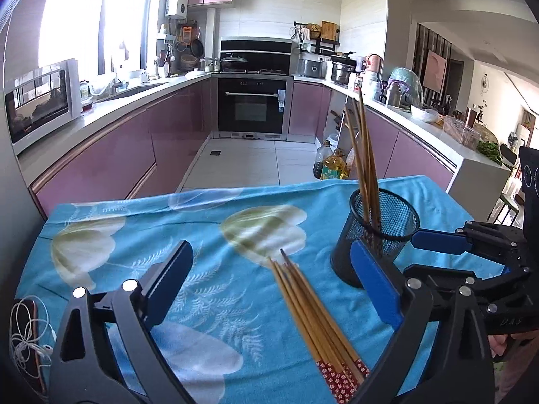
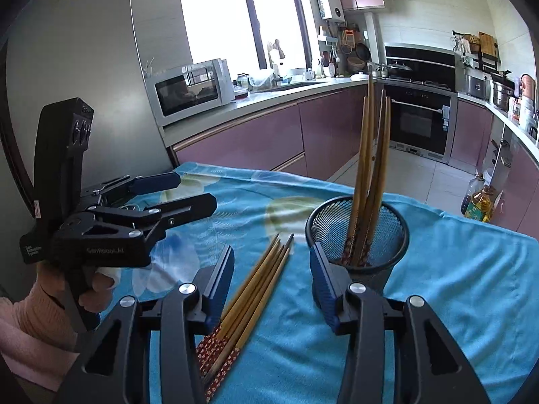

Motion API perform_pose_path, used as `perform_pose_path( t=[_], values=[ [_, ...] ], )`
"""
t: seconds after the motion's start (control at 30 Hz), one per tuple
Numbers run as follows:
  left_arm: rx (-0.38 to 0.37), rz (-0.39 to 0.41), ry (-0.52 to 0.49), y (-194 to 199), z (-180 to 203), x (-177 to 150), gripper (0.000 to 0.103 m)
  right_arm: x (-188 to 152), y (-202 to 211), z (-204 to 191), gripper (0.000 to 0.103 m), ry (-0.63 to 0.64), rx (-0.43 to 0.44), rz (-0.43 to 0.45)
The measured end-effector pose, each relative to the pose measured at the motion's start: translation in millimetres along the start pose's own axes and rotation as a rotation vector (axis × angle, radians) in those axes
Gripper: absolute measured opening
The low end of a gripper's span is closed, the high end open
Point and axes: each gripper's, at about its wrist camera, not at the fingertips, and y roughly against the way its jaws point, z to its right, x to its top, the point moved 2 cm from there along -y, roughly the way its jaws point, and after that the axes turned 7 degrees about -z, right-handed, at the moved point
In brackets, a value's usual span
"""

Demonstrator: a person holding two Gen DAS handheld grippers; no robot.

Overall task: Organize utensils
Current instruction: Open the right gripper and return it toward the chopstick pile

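A black mesh cup [image 1: 377, 232] stands on the blue cloth and holds several wooden chopsticks [image 1: 362, 155] upright. Several more chopsticks [image 1: 313, 316] with red patterned ends lie flat on the cloth. My left gripper [image 1: 273, 272] is open and empty, its jaws spread on either side of the flat bundle. My right gripper [image 2: 273, 276] is open and empty, with the flat chopsticks [image 2: 256, 296] by its left finger and the cup [image 2: 357, 232] by its right finger. Each gripper shows in the other's view: the right one [image 1: 438, 252] and the left one [image 2: 188, 192].
The blue flowered cloth [image 1: 209, 235] covers a small table. A phone with white earphones [image 1: 30, 340] lies at its left edge. Oil bottles [image 1: 331, 165] stand on the floor beyond the table. Kitchen counters run along both sides.
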Motion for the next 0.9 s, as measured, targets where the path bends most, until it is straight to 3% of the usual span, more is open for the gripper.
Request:
perform_pose_path(
  t=[0.17, 0.4, 0.9],
  values=[
    [0.042, -0.085, -0.011, -16.1, -3.2, -30.7, 0.093, -20.5, -23.4, -1.8, 0.045, -0.041, 0.02, -0.083],
    [0.002, -0.191, 0.007, -36.5, -3.2, -61.4, 0.093, -44.1, -46.3, -4.4, 0.045, -0.068, 0.02, -0.171],
    [0.011, -0.272, -0.029, -55.4, 6.9, -79.4, 0.091, -60.7, -62.8, -8.5, 0.045, -0.08, 0.002, -0.216]
  ],
)
